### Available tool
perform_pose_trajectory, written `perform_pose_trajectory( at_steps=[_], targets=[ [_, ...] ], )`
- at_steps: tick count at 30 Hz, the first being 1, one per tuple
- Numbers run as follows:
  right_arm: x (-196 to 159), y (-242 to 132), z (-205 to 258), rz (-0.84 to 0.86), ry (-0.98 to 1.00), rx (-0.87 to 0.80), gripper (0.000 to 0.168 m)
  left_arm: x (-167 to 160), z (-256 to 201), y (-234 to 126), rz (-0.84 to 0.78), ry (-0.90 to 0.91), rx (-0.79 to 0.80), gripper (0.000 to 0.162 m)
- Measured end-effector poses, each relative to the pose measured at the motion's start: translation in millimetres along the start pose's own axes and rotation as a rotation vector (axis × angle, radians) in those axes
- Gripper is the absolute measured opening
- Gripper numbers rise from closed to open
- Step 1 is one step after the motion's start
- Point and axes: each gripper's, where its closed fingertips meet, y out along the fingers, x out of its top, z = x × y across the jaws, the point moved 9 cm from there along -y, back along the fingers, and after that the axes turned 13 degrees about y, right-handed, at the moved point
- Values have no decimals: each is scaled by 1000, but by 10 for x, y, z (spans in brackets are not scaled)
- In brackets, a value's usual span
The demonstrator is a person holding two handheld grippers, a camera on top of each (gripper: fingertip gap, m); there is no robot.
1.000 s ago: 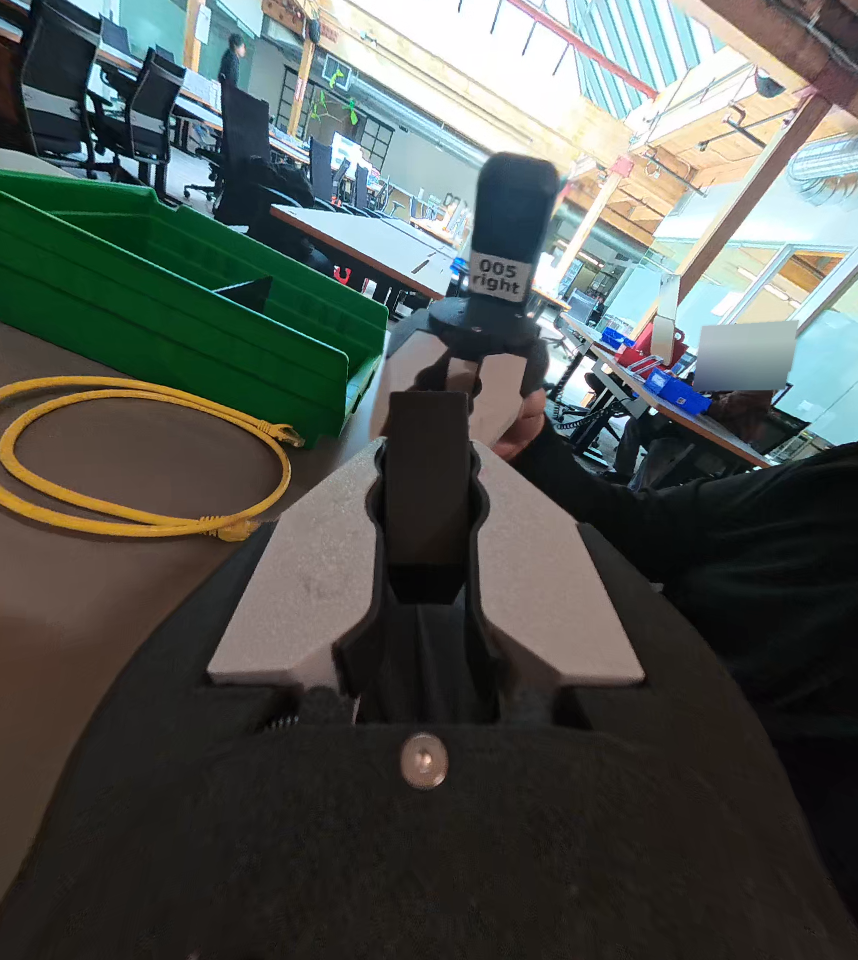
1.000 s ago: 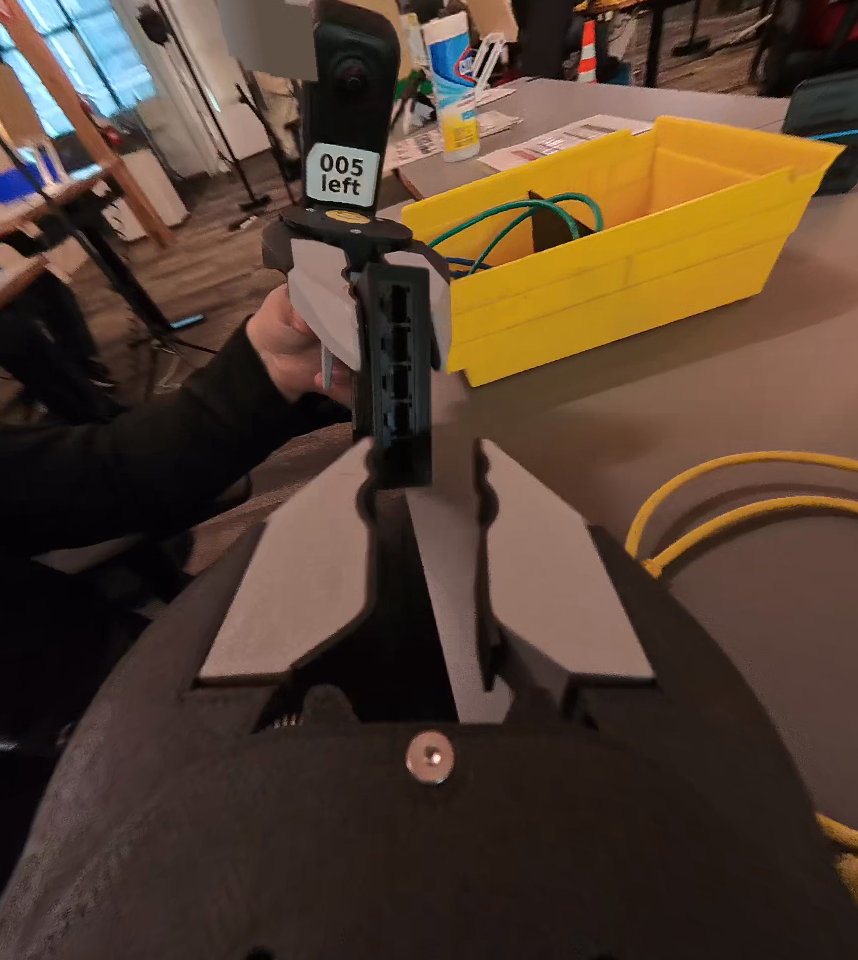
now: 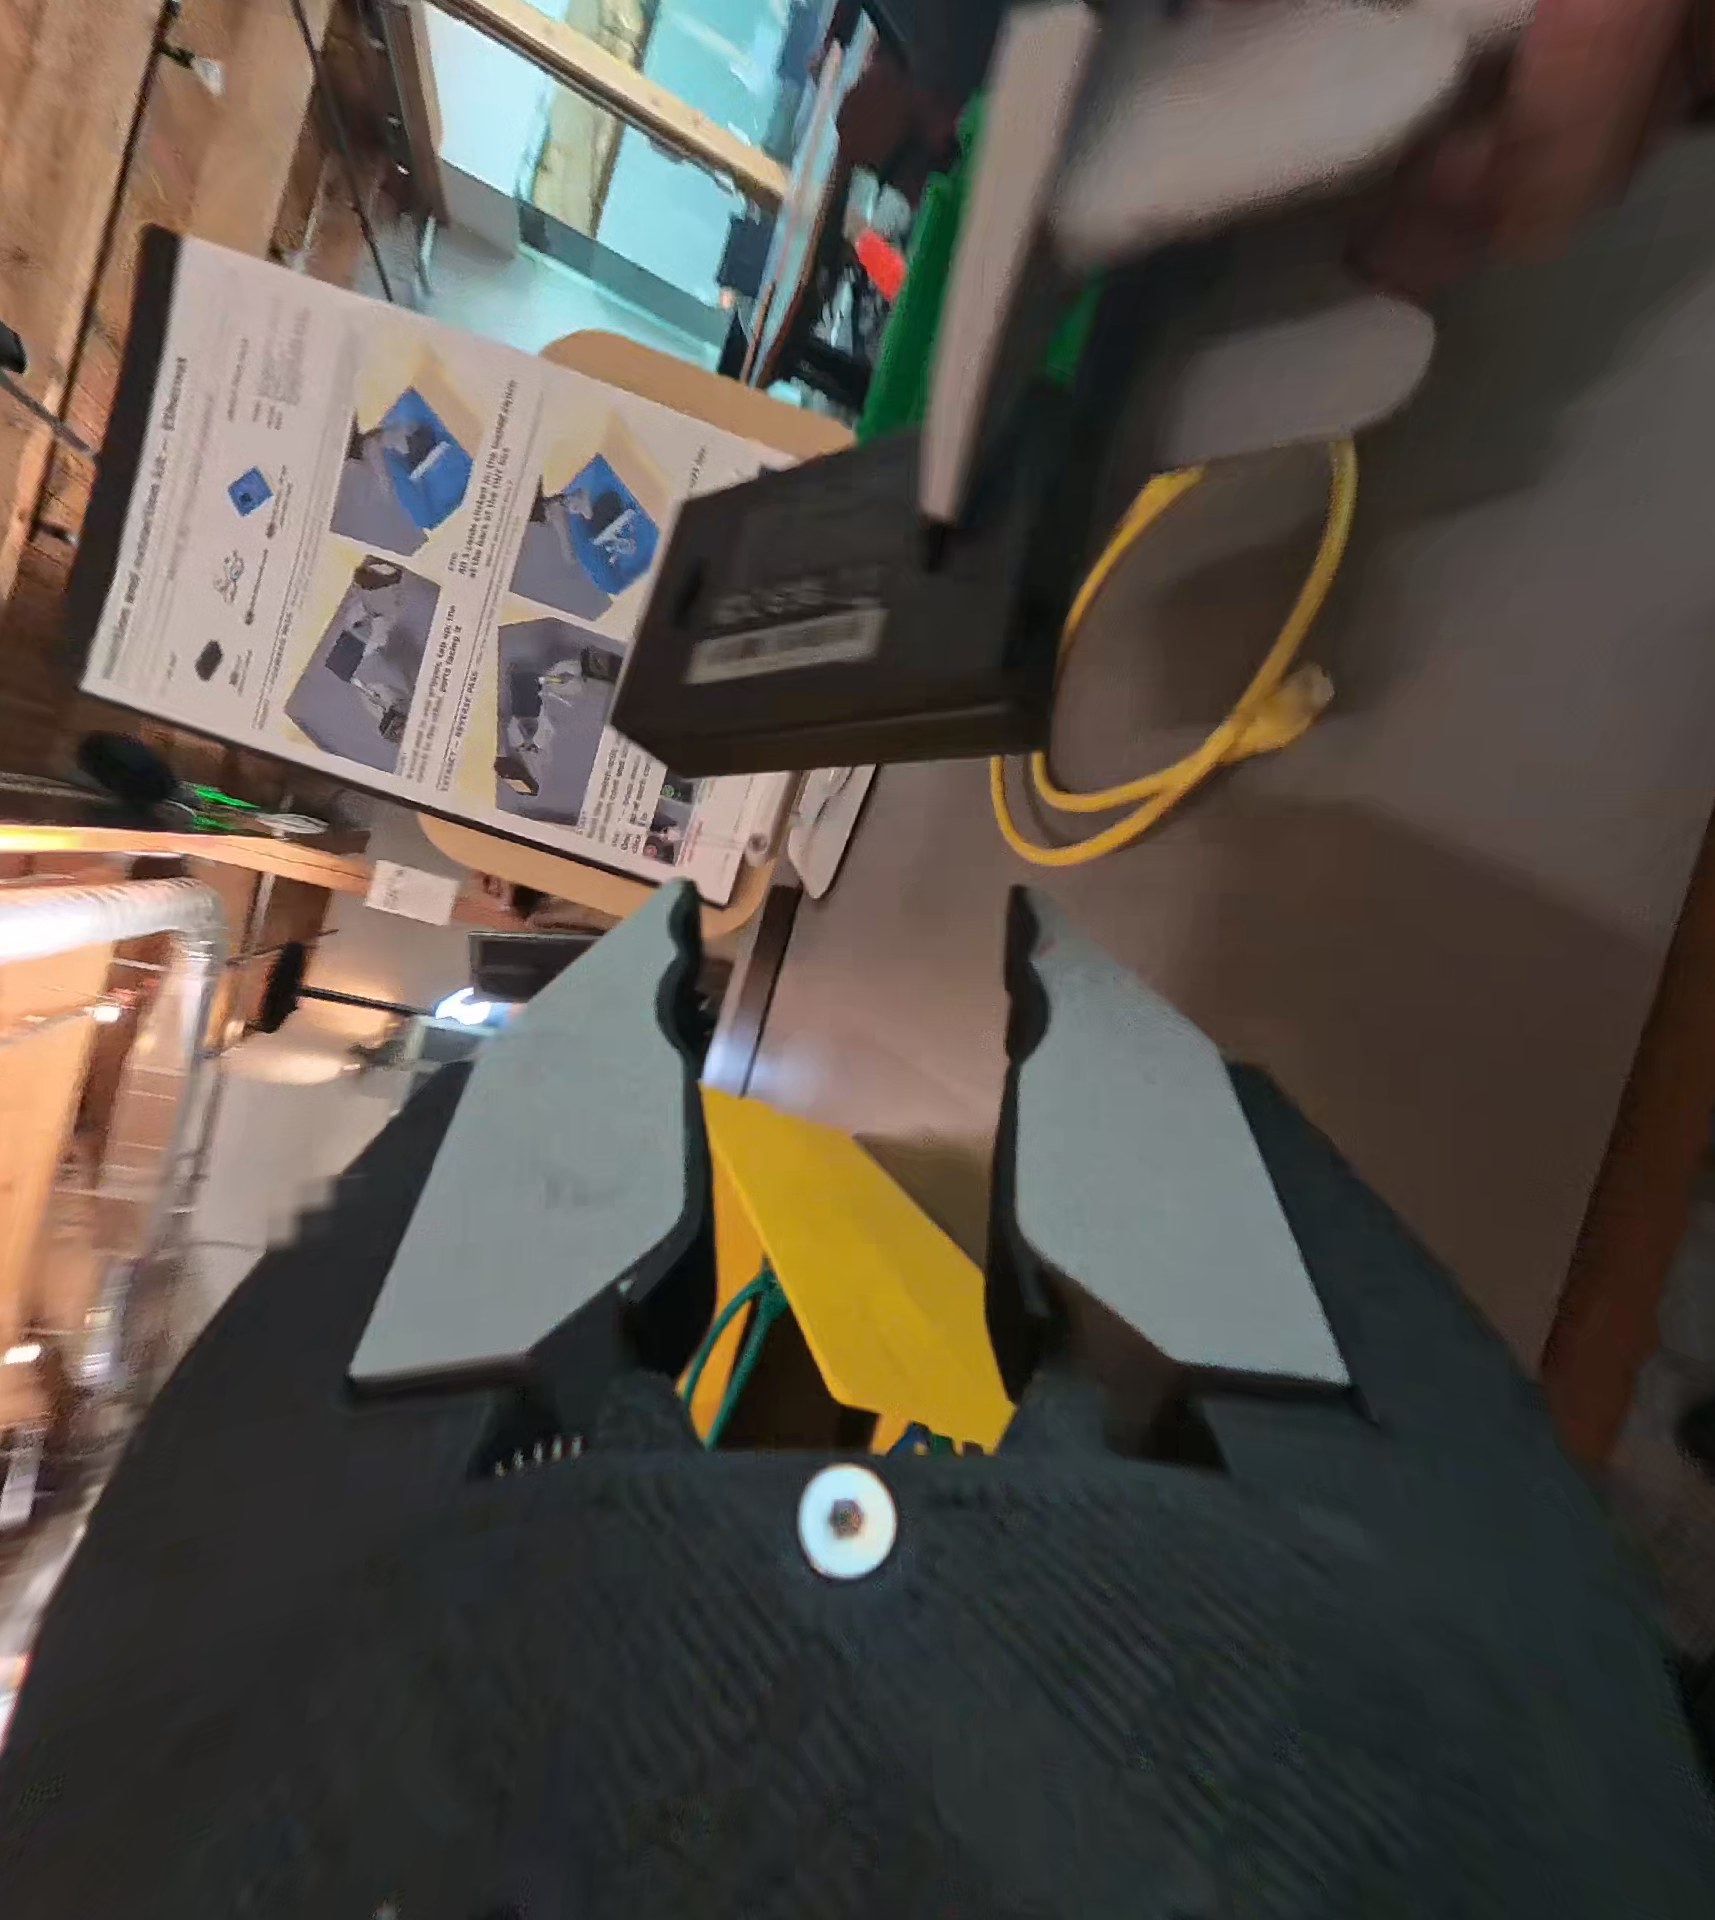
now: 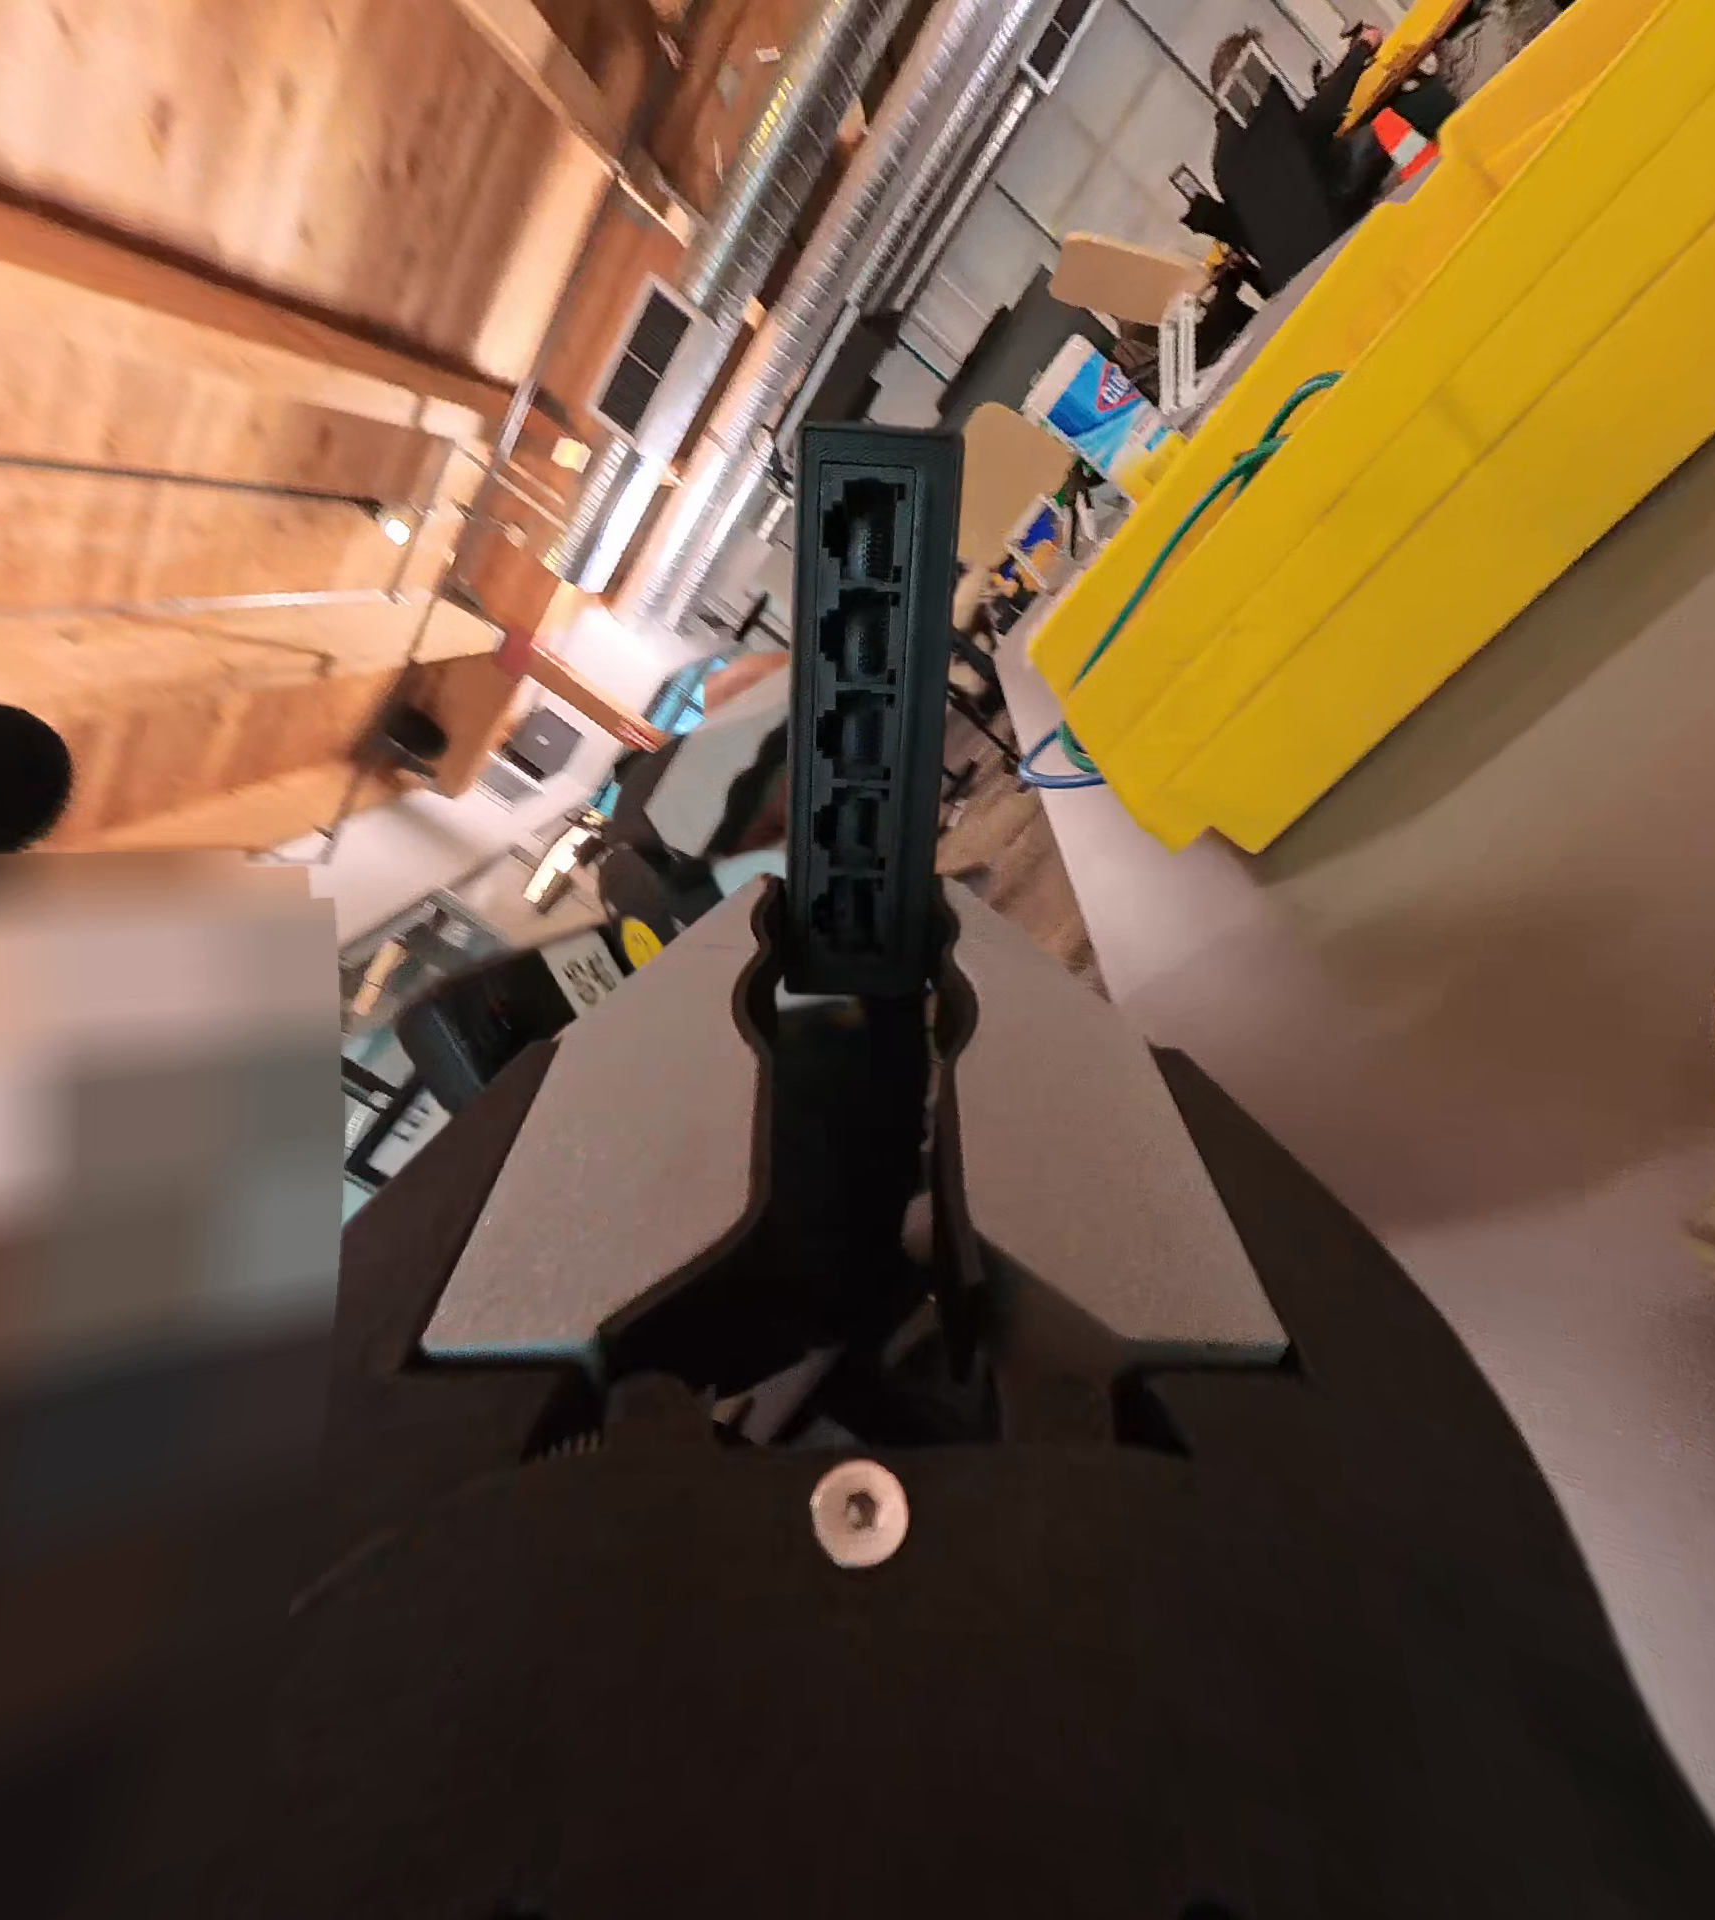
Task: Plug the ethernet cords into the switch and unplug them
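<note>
The switch (image 4: 868, 707), a small black box with five empty ports in one row, stood end-up in the air above the table (image 4: 1455, 1039), pinched near its lower end by the right hand-held gripper (image 4: 858, 966), whose fingers were closed tight against its two flat sides. In the left wrist view the same switch (image 3: 832, 603) hung ahead, and the left hand-held gripper (image 3: 848, 935) was spread wide with nothing between its fingers.

No cord was plugged in yet, so this looked like the opening step: the switch held ready, a cord not yet picked up. The next move probably called for the left hand-held gripper to go down to the yellow ethernet cord (image 3: 1237, 665), take it just behind a plug, and line the plug's clip up with a port.

By count: one switch, five ports, one yellow cord coiled loose on the table with both plugs lying together, one yellow bin (image 4: 1455, 468) holding a green cord (image 4: 1196, 520) and a blue one (image 4: 1050, 758), and part of a green bin (image 3: 910, 322) beyond.
</note>
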Motion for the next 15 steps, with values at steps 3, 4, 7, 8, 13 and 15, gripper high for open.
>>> perform_pose_trajectory(
  at_steps=[3, 4, 7, 8, 13, 15],
  targets=[
    [-23, 32, -1, -24, 63, 42, 24, 97, -91, 83, 29, 186, 128, 66],
    [-37, 49, -6, -25, 77, 48, 24, 140, -86, 102, 18, 233, 217, 64],
    [-88, 99, -30, -8, 147, 100, 24, 255, -154, 143, -20, 427, 436, 54],
    [-106, 117, -39, 3, 170, 118, 24, 273, -218, 172, -35, 491, 459, 46],
    [-117, 113, -73, 46, 137, 82, 27, 206, -307, 224, -38, 460, 445, 30],
    [-71, 67, 15, 51, 66, 66, 29, 193, -273, 202, -74, 378, 455, 28]
  ],
)
